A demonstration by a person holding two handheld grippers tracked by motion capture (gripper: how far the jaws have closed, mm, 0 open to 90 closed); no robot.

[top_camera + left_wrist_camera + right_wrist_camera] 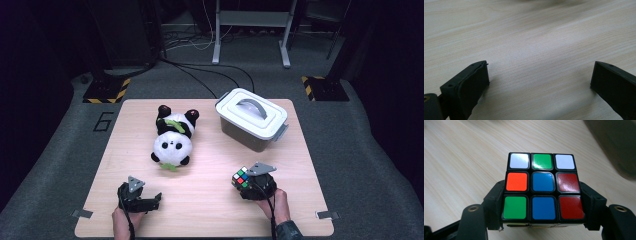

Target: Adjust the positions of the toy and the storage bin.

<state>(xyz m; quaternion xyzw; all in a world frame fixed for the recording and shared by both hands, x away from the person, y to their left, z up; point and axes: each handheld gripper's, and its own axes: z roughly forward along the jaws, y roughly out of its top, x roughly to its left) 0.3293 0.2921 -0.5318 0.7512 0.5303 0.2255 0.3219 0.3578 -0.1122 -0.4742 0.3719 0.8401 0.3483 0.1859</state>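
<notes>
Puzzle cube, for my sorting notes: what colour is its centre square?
Blue, clearest in the right gripper view: puzzle cube.

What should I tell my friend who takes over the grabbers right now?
Right gripper: shut on the puzzle cube, held near the table's front right.
Left gripper: open, nothing between its jaws, low over bare wood at front left.
Plush panda lies mid-table; the lidded box stands at back right, lid on.
Done: cube gripped.
Left, probably: open the box and put the cube somewhere, maybe inside; the panda is untouched.
</notes>
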